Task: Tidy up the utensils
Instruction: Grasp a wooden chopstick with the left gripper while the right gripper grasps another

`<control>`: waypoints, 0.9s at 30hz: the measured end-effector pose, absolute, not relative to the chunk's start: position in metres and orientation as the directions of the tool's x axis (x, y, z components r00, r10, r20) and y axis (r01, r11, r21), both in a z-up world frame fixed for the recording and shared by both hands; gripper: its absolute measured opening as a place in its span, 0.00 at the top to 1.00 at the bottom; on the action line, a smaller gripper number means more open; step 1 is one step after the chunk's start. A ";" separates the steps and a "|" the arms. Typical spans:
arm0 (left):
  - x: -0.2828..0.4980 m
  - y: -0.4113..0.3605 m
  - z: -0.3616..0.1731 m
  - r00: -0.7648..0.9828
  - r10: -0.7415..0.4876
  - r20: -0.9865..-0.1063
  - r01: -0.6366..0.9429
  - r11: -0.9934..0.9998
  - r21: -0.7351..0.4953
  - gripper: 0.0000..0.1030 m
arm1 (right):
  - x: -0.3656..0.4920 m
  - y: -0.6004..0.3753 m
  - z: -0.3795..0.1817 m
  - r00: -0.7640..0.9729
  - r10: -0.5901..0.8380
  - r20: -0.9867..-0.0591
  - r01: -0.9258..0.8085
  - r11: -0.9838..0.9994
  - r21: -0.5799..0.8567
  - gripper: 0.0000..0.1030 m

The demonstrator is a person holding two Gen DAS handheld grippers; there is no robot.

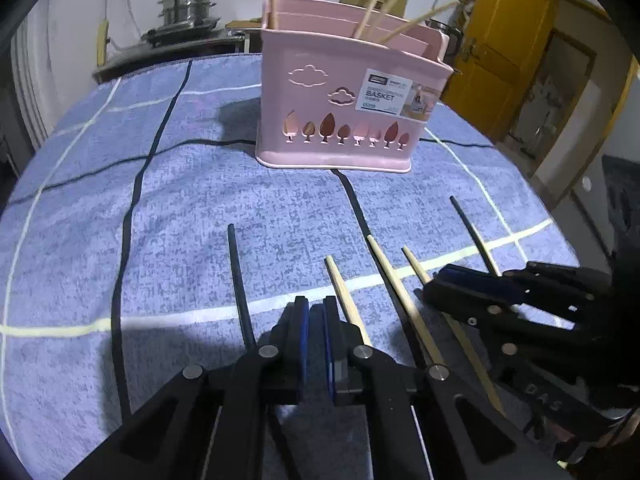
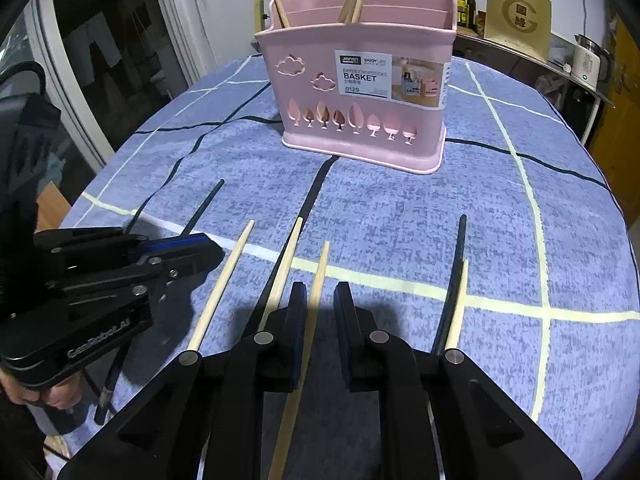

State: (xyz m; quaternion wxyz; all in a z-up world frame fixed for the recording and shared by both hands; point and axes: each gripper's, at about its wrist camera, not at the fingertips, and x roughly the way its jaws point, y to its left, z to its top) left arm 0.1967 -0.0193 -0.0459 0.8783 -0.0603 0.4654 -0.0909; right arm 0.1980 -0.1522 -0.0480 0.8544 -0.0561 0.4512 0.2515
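A pink utensil basket [image 1: 340, 120] [image 2: 360, 120] stands upright at the far middle of the table, with several wooden chopsticks [image 1: 400, 24] leaning in it. More chopsticks lie on the cloth in front. My left gripper [image 1: 315, 304] [image 2: 212, 250] is low over the cloth, its pads together with nothing visible between them. A black chopstick [image 1: 240, 280] lies just to its left and a wooden chopstick [image 1: 344, 292] just to its right. My right gripper [image 2: 321, 292] [image 1: 430, 286] is open around a wooden chopstick [image 2: 316, 320], with a gap still showing beside it.
A blue checked cloth [image 2: 400, 220] covers the table. Other loose sticks are two wooden chopsticks [image 2: 224, 280] [image 2: 284, 264] and a black and wooden pair [image 2: 460, 248] at the right. Steel pots [image 1: 188, 4], bottles [image 2: 466, 4] and a kettle [image 2: 588, 60] stand behind. A hand [image 2: 60, 398] holds the left gripper.
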 end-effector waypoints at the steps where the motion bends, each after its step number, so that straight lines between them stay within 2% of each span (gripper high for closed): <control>1: 0.197 -0.017 -0.046 0.547 -0.231 -0.805 0.095 0.972 -0.214 0.93 | 0.199 -0.152 -0.048 0.467 0.377 -0.800 -0.481 0.867 0.128 0.86; 7: 0.199 -0.015 -0.044 0.544 -0.253 -0.800 0.070 0.964 -0.257 0.82 | 0.199 -0.151 -0.049 0.471 0.361 -0.805 -0.494 0.864 0.098 0.86; 9: 0.199 -0.018 -0.044 0.544 -0.251 -0.801 0.075 0.965 -0.252 0.80 | 0.199 -0.153 -0.049 0.474 0.354 -0.806 -0.489 0.867 0.093 0.90; 15: 0.204 -0.038 -0.045 0.551 -0.192 -0.812 0.090 0.981 -0.171 0.77 | 0.203 -0.157 -0.048 0.478 0.334 -0.812 -0.474 0.877 0.082 0.91; 20: 0.209 -0.048 -0.046 0.568 -0.146 -0.810 0.109 0.989 -0.102 0.77 | 0.206 -0.152 -0.048 0.480 0.307 -0.822 -0.473 0.880 0.052 0.91; 22: 0.210 -0.049 -0.047 0.572 -0.129 -0.810 0.112 0.991 -0.079 0.80 | 0.208 -0.151 -0.049 0.481 0.304 -0.822 -0.472 0.880 0.050 0.91; 24: 0.210 -0.049 -0.047 0.576 -0.110 -0.810 0.110 0.992 -0.057 0.88 | 0.211 -0.151 -0.049 0.482 0.305 -0.821 -0.468 0.882 0.053 0.91; 27: 0.211 -0.045 -0.046 0.572 -0.108 -0.813 0.105 0.993 -0.057 0.93 | 0.212 -0.150 -0.049 0.486 0.302 -0.820 -0.467 0.883 0.048 0.92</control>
